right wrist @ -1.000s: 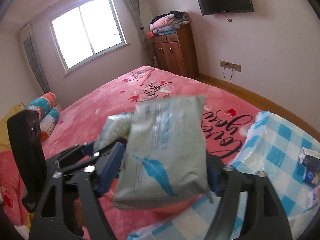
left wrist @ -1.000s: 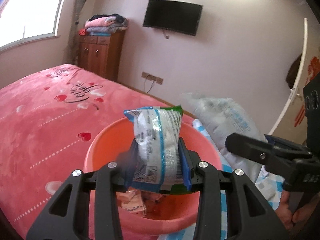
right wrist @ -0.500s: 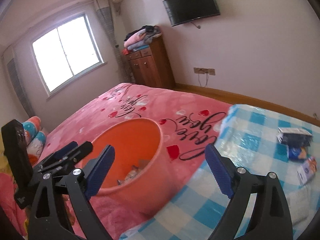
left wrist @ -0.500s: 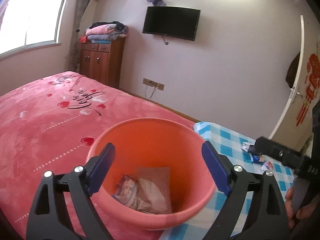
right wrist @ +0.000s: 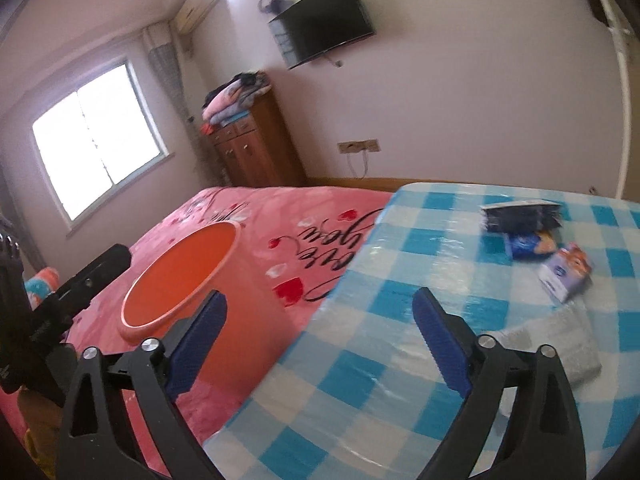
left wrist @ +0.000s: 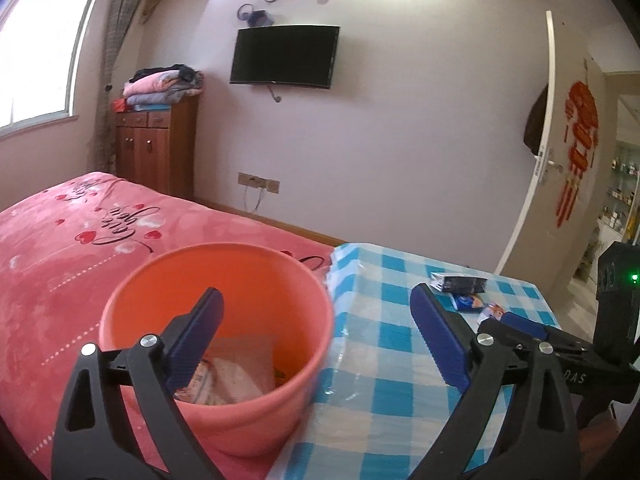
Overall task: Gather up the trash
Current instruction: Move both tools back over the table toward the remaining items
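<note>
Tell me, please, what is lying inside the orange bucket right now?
Inside the orange bucket lie crumpled wrappers, pale ones against a brownish packet. The near wall and the left claw's blue pad cover part of the bottom, so anything else down there cannot be seen.

Both packets, clamped a second ago, are gone from the left gripper [left wrist: 316, 332] and right gripper [right wrist: 320, 334], whose jaws are opening on nothing. Wrappers [left wrist: 228, 376] now lie in the orange bucket [left wrist: 312, 292].

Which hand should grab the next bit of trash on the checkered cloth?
Right, probably. The right gripper faces the wrappers on the blue checkered cloth, nothing between its opening fingers. The left gripper faces the orange bucket.
</note>
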Available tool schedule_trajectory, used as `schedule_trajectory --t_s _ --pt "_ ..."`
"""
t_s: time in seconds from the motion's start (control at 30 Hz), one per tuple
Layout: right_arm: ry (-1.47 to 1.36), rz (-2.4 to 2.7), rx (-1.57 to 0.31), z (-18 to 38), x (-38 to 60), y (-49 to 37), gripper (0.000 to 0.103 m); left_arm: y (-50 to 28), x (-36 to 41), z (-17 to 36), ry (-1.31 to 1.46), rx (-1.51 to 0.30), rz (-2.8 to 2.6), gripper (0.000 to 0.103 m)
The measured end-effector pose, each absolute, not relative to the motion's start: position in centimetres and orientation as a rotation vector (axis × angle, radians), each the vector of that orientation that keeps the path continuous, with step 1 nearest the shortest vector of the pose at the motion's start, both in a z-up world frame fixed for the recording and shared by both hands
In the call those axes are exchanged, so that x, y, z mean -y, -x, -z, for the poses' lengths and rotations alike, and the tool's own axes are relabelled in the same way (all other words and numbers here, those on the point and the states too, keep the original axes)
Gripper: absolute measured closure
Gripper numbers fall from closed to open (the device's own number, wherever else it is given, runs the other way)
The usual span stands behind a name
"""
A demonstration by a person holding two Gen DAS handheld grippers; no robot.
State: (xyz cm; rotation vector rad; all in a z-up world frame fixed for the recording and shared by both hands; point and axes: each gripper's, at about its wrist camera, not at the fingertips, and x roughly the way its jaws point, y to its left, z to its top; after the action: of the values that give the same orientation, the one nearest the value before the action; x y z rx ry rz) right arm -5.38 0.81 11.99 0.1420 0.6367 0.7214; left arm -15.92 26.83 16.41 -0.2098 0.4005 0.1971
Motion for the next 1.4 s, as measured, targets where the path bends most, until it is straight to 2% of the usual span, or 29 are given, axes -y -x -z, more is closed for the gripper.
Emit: schedule_trajectory --t_s 0.2,1.4 --pt "-0.179 -0.698 -0.600 -11.4 2.5 5.7 0.005 15.4 -24.5 -16.0 0.204 -0.413 -0.154 0.008" --pt "-0.316 -0.516 -0.618 -6.8 15.1 5.0 0.005 9.3 -12.6 -11.3 0.071 -0.602 0.057 0.008"
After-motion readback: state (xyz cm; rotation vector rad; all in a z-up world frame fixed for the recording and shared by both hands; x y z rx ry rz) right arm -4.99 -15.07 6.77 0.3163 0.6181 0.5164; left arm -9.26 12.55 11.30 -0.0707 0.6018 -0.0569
